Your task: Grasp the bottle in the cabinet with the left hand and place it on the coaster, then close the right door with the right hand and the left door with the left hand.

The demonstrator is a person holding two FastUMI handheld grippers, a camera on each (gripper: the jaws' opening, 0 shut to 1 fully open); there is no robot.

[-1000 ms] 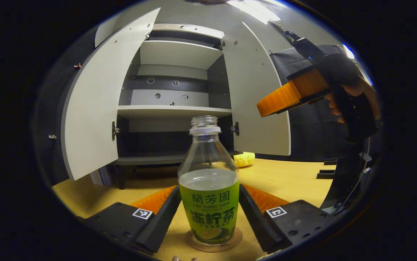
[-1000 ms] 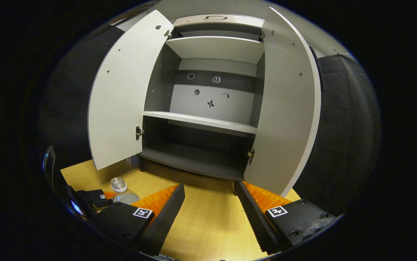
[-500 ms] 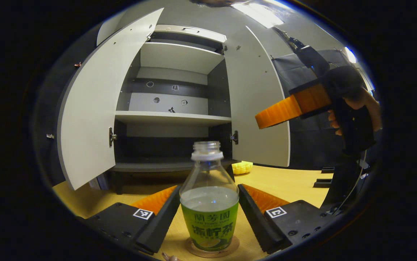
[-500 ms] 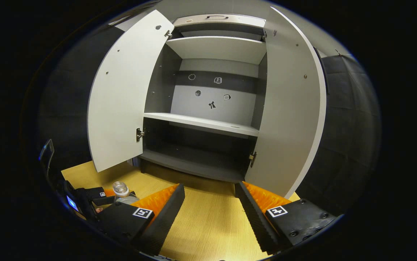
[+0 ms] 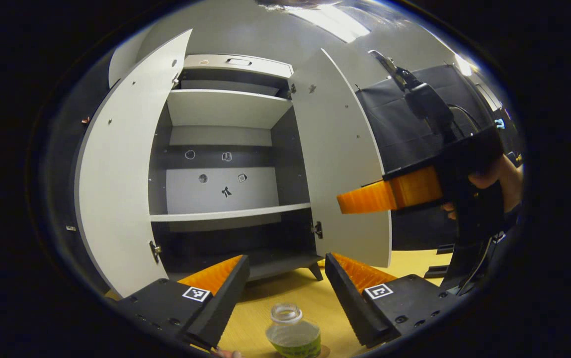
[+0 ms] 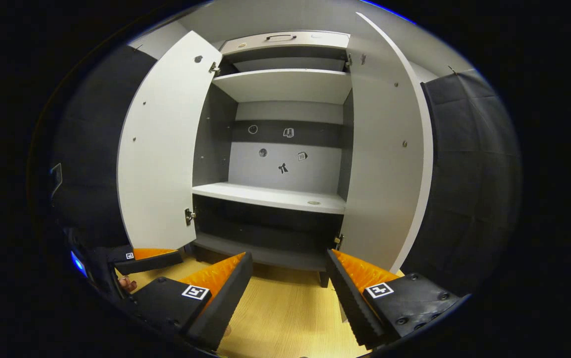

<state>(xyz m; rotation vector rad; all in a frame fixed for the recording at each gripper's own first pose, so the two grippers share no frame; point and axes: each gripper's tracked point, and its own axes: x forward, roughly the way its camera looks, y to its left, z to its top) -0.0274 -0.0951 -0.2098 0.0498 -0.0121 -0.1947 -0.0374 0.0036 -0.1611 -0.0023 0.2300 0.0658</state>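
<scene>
The clear plastic bottle with a green label (image 5: 293, 332) stands upright on the light wooden tabletop (image 5: 310, 298), its long axis vertical and its uncapped mouth pointing straight up. It sits at the near edge of the left gripper view, on a round brown coaster (image 5: 324, 352) of which only a sliver shows beside its base. The left gripper (image 5: 286, 291) hangs above and just behind the bottle with its jaws spread wide, holding nothing; the bottle's neck shows in the gap between the two fingers without touching either.

Farther back stands the grey cabinet with a white middle shelf (image 5: 229, 215), raised on short dark legs. Both doors are swung open: the white left door (image 5: 121, 174) and the white right door (image 5: 337, 164) each stand out toward the viewer. The shelves look bare apart from a few small stickers on the back panel.

To the right in the left gripper view, the right gripper (image 5: 365, 197) is held up in a person's hand (image 5: 501, 181), near the outer face of the right door, its fingers pointing left toward that door. In the right gripper view, that gripper (image 6: 289, 291) faces the open cabinet (image 6: 270, 196) squarely, its jaws wide apart with only bare tabletop (image 6: 285, 313) between them, the right door (image 6: 387, 149) standing just beyond its right finger.
</scene>
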